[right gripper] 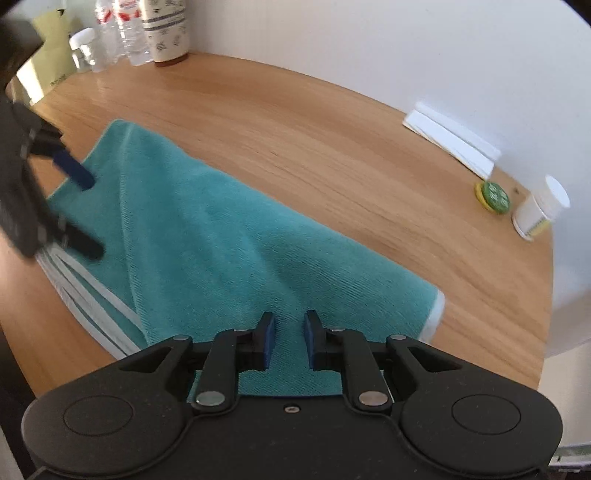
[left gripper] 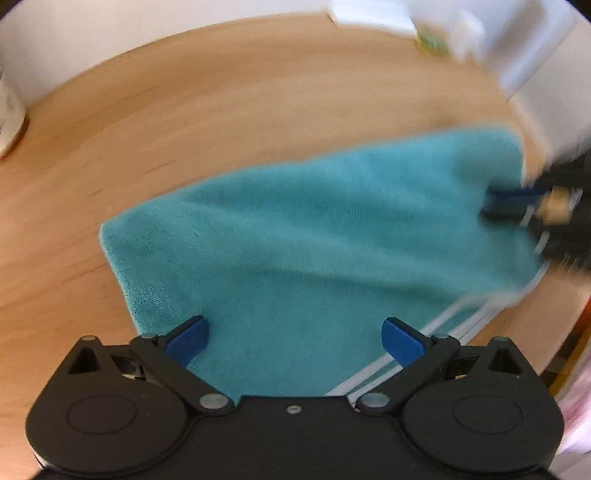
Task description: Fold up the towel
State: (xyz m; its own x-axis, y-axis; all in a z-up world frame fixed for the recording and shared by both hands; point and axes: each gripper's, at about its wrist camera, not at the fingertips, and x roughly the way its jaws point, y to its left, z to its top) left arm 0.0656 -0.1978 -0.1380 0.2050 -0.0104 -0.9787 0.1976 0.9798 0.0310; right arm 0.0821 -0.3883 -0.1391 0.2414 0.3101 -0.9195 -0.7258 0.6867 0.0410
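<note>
The wooden surface (right gripper: 332,140) carries the teal towel (right gripper: 221,240), already doubled, its white-striped edge layers showing near the left. The left gripper (left gripper: 295,332) hovers over it, jaws wide apart. The right gripper (right gripper: 290,338) has jaws narrowly apart, the towel passing between them; whether it pinches, I cannot tell. Best to grab both layers squarely before lifting.

Teal towel (right gripper: 221,236), pale grey-white edging and stripes along one end. Desk (right gripper: 332,147) light orange-brown wood grain. Both tools black with blue pads (right gripper: 269,341). Beyond towel: green-and-yellow round lid (right gripper: 493,196), white cup (right gripper: 539,212) with yellow markings, cream patterned container (right gripper: 168,29).
</note>
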